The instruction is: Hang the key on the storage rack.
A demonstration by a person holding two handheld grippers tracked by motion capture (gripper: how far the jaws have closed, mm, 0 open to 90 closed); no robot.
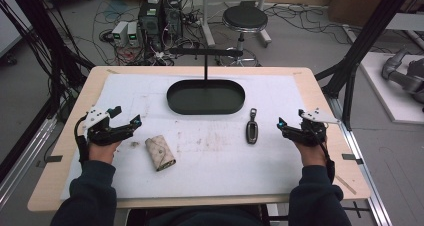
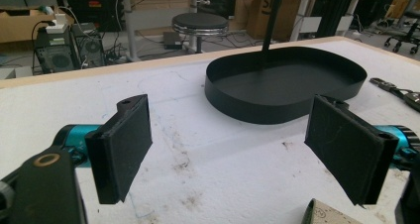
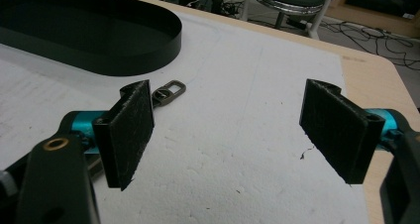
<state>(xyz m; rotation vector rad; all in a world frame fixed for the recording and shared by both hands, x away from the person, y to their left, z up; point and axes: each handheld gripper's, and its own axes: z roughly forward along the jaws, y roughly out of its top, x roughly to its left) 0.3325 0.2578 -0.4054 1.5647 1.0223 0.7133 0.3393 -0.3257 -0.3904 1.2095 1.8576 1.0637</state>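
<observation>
- The black tray point(image 1: 205, 97) sits at the far middle of the tabletop point(image 1: 215, 166), its walls and the upright post point(image 1: 205, 68) with a crossbar blocking that stretch.
- The wallet point(image 1: 160, 152) lies near the left tool point(image 1: 127, 116), towards the middle.
- The car key point(image 1: 252, 127) lies just beside the right tool point(image 1: 280, 125).
- Between wallet and key the white mat is bare, as is the near edge.
</observation>
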